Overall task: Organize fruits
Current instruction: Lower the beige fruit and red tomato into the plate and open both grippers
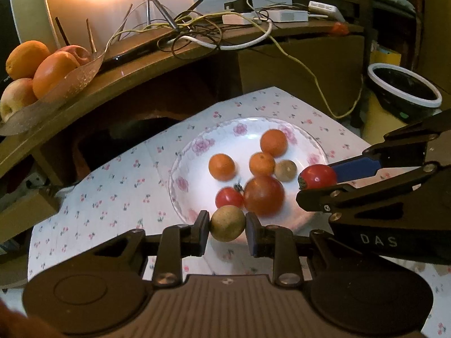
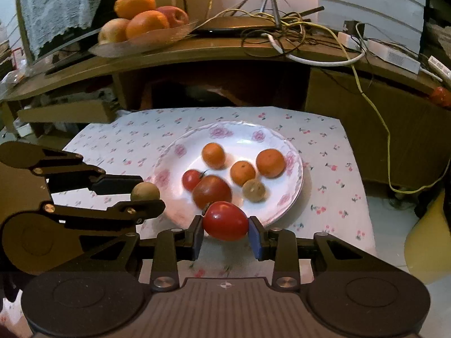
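Observation:
A white floral plate [image 1: 197, 146] [image 2: 293, 174] on a cherry-print cloth holds three small oranges [image 1: 221, 166] [image 2: 213, 155], a large red tomato [image 1: 263, 195] [image 2: 212, 191], a small red tomato [image 1: 229, 197] [image 2: 191, 179] and a brownish round fruit [image 1: 285, 170] [image 2: 254, 190]. My left gripper [image 1: 227, 224] [image 2: 146, 192] is shut on another brownish round fruit [image 1: 227, 223] [image 2: 145, 191] above the plate's near rim. My right gripper [image 2: 226, 221] [image 1: 317, 178] is shut on a red tomato [image 2: 226, 220] [image 1: 318, 177] over the plate's near edge.
A wooden desk [image 1: 157, 67] [image 2: 197, 50] behind carries a glass bowl of oranges and apples [image 1: 36, 76] [image 2: 141, 25], tangled cables [image 1: 197, 25] [image 2: 282, 25] and a router. A black bin with a white rim [image 1: 404, 88] stands at the right.

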`<act>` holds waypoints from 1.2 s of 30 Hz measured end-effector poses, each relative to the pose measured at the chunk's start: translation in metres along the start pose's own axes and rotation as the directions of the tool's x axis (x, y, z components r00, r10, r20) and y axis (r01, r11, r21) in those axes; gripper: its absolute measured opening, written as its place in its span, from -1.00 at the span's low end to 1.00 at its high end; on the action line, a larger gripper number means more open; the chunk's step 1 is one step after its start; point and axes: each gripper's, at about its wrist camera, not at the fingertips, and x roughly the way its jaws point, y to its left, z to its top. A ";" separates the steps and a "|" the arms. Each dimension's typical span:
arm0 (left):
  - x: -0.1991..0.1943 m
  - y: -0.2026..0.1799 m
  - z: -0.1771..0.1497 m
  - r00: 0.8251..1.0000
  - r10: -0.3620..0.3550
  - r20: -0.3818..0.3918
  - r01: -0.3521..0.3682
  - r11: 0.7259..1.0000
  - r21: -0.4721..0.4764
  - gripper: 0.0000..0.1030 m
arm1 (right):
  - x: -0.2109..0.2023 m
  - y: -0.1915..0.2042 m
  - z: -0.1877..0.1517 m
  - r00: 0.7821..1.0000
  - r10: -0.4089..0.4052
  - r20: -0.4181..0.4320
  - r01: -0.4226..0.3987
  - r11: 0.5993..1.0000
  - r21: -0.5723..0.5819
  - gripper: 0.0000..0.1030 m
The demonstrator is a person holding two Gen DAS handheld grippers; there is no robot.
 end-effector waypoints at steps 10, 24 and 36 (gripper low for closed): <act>0.033 0.012 0.016 1.000 0.011 0.003 -0.011 1.000 -0.012 -0.36 | 0.036 -0.015 0.022 1.000 -0.022 -0.009 0.022 1.000 0.014 -0.33; 0.053 0.020 0.028 0.999 0.025 0.028 -0.025 1.000 -0.017 -0.38 | 0.064 -0.027 0.039 0.999 -0.051 -0.006 0.052 0.998 0.021 -0.28; 0.054 0.021 0.029 0.999 0.033 0.030 -0.032 0.999 -0.021 -0.38 | 0.067 -0.026 0.042 0.999 -0.051 0.009 0.051 0.998 0.021 -0.26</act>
